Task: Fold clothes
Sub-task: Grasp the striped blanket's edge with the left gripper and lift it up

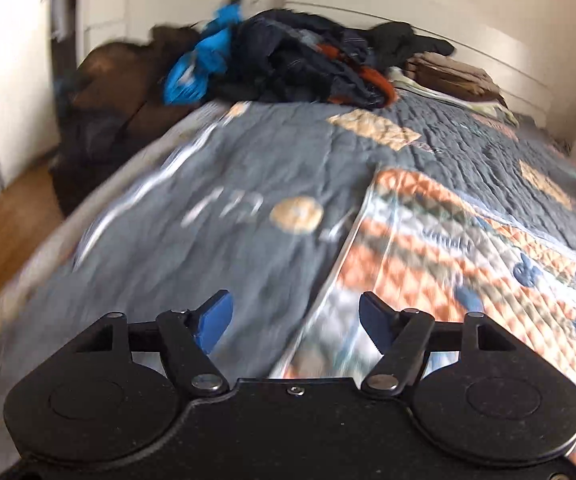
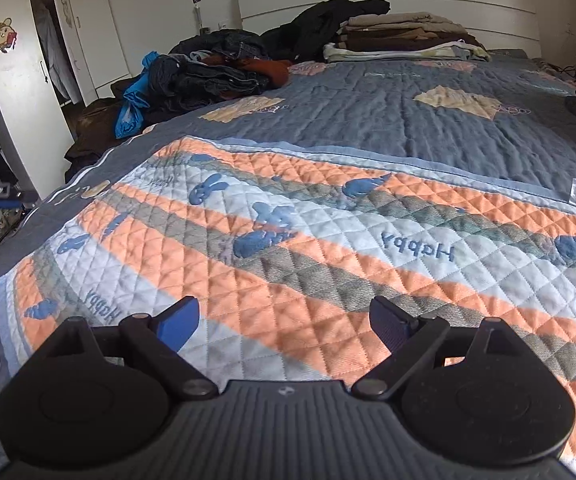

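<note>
So the bed [image 2: 368, 120] fills pretty much both views, covered in a grey-blue quilted bedspread [image 2: 428, 136] with beige patches on it. Lying flat across the near part of that is a smaller quilted mat [image 2: 288, 248], orange, white and grey stripes with blue bunnies and "Happy" stitched on it. Behind the bed there's a white headboard [image 2: 428, 4], and off to the left white wardrobe doors [image 2: 19, 92], one with a cartoon mouse sticker.

The clothes are up at the far end of the bed: a messy heap of dark clothes [image 2: 211, 68] with a rust-coloured piece and a bright blue garment [image 2: 131, 100] hanging off the left edge, well away from both grippers. Next to the heap, toward the headboard, sits a neat stack of folded brown and beige clothes [image 2: 404, 36].

The left hand-held gripper [image 1: 296, 320] hangs over the mat's left edge, fingers spread wide, gripping nothing; that view is blurry. The right hand-held gripper [image 2: 283, 324] is over the mat too, also spread wide and empty.
</note>
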Tool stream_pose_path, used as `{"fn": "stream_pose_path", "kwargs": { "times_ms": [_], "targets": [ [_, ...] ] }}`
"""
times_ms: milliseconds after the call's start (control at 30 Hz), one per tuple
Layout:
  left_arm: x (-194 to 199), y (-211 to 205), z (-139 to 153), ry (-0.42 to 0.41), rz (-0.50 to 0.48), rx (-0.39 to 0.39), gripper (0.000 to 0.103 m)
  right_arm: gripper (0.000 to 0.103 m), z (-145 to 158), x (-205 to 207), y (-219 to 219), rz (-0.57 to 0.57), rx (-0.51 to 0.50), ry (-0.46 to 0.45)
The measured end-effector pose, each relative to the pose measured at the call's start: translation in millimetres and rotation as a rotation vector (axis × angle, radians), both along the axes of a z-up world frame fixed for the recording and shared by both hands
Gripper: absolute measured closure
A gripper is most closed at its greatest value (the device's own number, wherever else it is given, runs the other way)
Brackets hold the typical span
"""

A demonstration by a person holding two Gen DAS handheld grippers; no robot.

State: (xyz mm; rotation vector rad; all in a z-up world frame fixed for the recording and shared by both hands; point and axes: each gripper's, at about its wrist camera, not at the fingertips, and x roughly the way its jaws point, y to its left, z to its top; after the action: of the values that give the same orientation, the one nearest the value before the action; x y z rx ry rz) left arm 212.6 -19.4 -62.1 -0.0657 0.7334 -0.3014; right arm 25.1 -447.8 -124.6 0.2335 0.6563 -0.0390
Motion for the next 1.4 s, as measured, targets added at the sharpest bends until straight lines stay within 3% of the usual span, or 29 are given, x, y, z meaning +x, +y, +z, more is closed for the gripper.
{"fn": "stream_pose_path", "kwargs": {
  "times_ms": [167, 333, 367, 400, 433, 500, 700, 867, 900, 1000, 1033, 1067, 1100, 1133, 1400],
  "targets": [
    [-36, 44, -40, 0.132, 0.105, -0.145, 0.03, 0.011, 7, -1, 10, 0.02, 0.021, -0.023],
    [-38, 49, -58, 0.115, 0.158, -0.193, 0.035, 0.011, 14, -5, 19, 0.035, 0.0, -0.037],
    [-37, 48, -58, 0.11, 0.159, -0.223, 0.045, 0.011, 15, -6, 20, 0.037, -0.003, -0.04],
    [-35, 47, -59, 0.12, 0.16, -0.248, 0.078, 0.011, 16, -7, 20, 0.037, -0.004, -0.04],
    [-33, 46, -58, 0.133, 0.165, -0.253, 0.094, 0.011, 16, -7, 20, 0.037, -0.005, -0.04],
    [-36, 43, -55, 0.112, 0.165, -0.224, 0.098, 0.011, 16, -8, 20, 0.042, -0.006, -0.039],
    [-57, 66, -29, 0.049, 0.173, -0.229, 0.098, 0.011, 17, -16, 13, 0.069, -0.015, -0.024],
    [-55, 60, -37, 0.096, 0.184, -0.166, 0.097, 0.011, 14, -23, 4, 0.075, -0.017, 0.001],
    [-55, 58, -39, 0.105, 0.186, -0.153, 0.095, 0.011, 14, -24, 3, 0.079, -0.018, 0.002],
    [-55, 57, -48, 0.117, 0.216, -0.179, 0.072, 0.011, 14, -28, 2, 0.091, -0.023, 0.002],
    [-55, 56, -52, 0.119, 0.229, -0.194, 0.072, 0.011, 15, -30, 1, 0.099, -0.023, -0.002],
    [-55, 56, -55, 0.118, 0.239, -0.209, 0.072, 0.011, 16, -33, 1, 0.107, -0.024, -0.007],
    [-57, 56, -56, 0.111, 0.243, -0.228, 0.082, 0.011, 17, -36, 0, 0.113, -0.025, -0.01],
    [-59, 55, -55, 0.103, 0.243, -0.241, 0.099, 0.011, 18, -39, -1, 0.117, -0.026, -0.012],
    [-87, 21, -11, -0.02, 0.14, -0.286, 0.099, 0.011, 26, -57, -31, 0.035, 0.009, -0.018]
  ]
}}
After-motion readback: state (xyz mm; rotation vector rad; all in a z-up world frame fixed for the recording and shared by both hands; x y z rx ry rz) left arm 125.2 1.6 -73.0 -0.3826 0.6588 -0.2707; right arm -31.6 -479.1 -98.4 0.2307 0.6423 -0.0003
